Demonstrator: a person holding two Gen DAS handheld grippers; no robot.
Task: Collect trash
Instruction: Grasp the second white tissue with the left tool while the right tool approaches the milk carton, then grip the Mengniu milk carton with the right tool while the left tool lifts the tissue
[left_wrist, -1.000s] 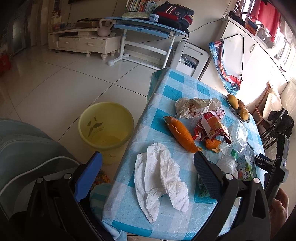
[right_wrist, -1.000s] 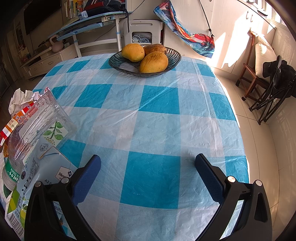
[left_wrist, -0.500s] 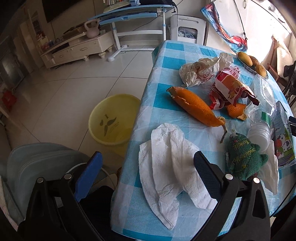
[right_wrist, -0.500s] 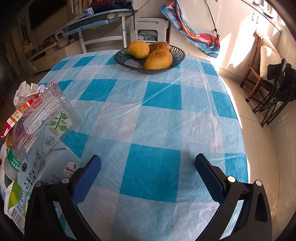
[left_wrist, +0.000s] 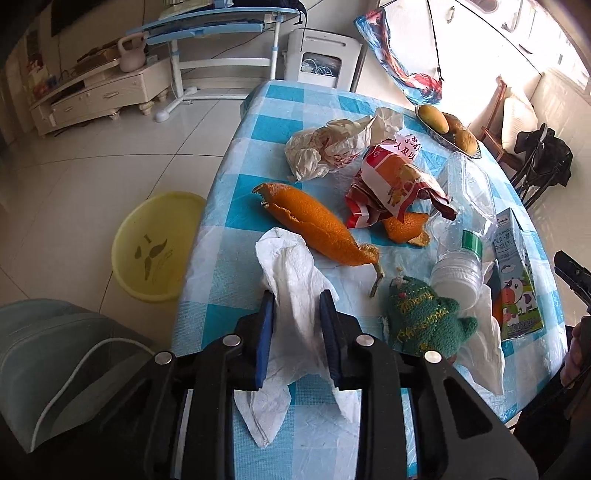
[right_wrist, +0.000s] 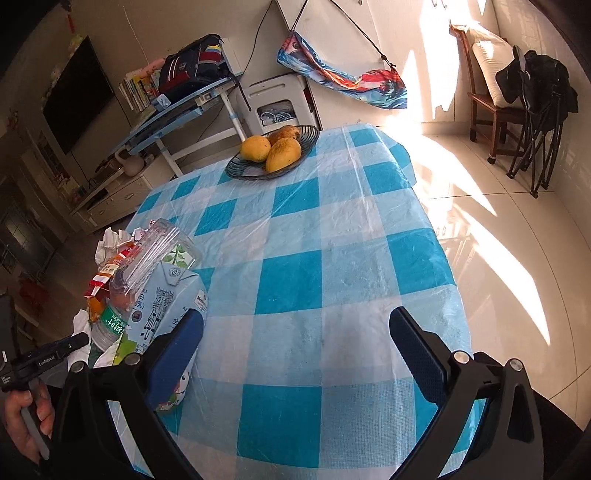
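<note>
the left tool (left_wrist: 297, 312) has just closed its jaws on the white tissue (left_wrist: 291, 291), which lies at the near left edge of the counter (left_wrist: 236, 192); its blue pads pinch the middle of the sheet. the tissue's long axis runs up the frame, one end rising above the pads, the other trailing toward the bottom edge. just above it lies one long orange peel (left_wrist: 314, 221), slanting from upper left to lower right, with one smaller peel (left_wrist: 404, 230) to its right. one yellow bin (left_wrist: 155, 247) stands on the floor at left. the right tool (right_wrist: 295, 336) stands wide open with nothing between its pads, over bare checked cloth, one milk carton (right_wrist: 166, 306) just at its left.
</note>
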